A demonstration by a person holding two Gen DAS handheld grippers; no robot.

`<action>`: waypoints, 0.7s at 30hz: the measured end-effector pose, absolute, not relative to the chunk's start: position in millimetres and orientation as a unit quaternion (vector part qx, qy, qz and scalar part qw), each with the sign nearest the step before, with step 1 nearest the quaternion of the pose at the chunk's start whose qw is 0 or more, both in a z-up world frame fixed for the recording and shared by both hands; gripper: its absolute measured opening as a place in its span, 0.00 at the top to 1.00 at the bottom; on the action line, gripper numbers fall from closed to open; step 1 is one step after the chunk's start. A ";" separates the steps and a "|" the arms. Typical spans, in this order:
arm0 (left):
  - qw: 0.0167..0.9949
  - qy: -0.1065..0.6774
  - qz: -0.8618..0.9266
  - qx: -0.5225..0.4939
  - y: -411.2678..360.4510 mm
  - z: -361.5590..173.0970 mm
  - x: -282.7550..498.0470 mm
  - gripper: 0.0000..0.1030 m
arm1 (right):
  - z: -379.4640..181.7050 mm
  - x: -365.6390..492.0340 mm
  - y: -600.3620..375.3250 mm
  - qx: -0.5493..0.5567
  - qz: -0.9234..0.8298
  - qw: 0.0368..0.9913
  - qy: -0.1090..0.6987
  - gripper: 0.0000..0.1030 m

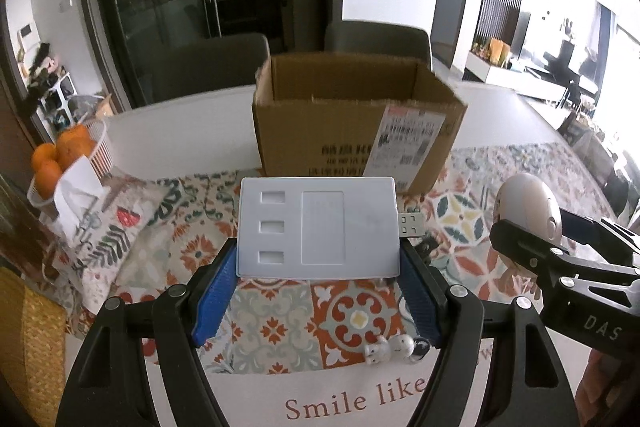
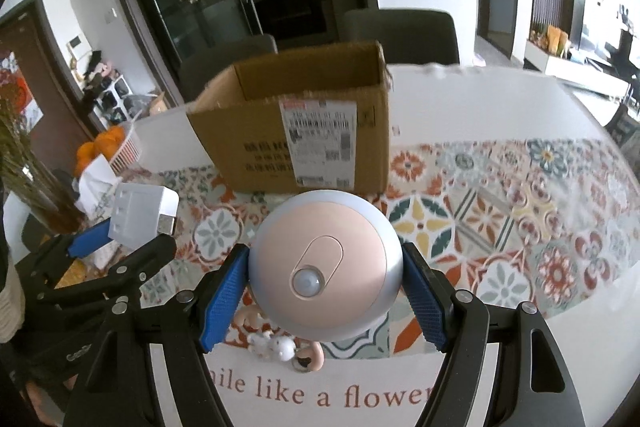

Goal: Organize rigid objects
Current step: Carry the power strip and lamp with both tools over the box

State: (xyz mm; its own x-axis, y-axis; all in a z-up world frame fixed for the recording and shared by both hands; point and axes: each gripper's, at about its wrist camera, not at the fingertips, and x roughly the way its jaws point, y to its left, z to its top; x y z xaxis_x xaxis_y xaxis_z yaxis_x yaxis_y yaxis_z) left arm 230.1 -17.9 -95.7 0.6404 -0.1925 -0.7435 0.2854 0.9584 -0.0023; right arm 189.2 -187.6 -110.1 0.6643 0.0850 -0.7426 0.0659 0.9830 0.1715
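Observation:
My left gripper point(image 1: 318, 267) is shut on a flat white USB device point(image 1: 318, 227) with a metal plug on its right side, held above the patterned tablecloth. My right gripper point(image 2: 326, 267) is shut on a round pink and silver sensor light point(image 2: 326, 265). Each gripper shows in the other's view: the light point(image 1: 528, 219) at the right of the left wrist view, the white device point(image 2: 142, 215) at the left of the right wrist view. An open cardboard box point(image 1: 356, 123) stands ahead of both on the table, also in the right wrist view point(image 2: 296, 123).
A small white figurine keychain point(image 1: 394, 347) lies on the cloth below the grippers, also in the right wrist view point(image 2: 276, 345). A white basket of oranges point(image 1: 64, 155) and a tissue pack point(image 1: 76, 195) stand at the left. Two grey chairs point(image 1: 208, 67) stand behind the table.

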 end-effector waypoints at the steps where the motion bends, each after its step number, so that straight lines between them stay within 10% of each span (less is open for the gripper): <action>1: 0.905 0.400 -0.132 0.057 -18.1 -92.6 230.1 0.27 | -105.6 189.0 -187.9 0.091 0.006 0.910 0.405 0.28; 21: 0.929 0.341 -0.134 0.051 -30.2 -25.8 263.1 0.27 | -35.0 218.9 -198.5 0.066 0.013 0.944 0.324 0.28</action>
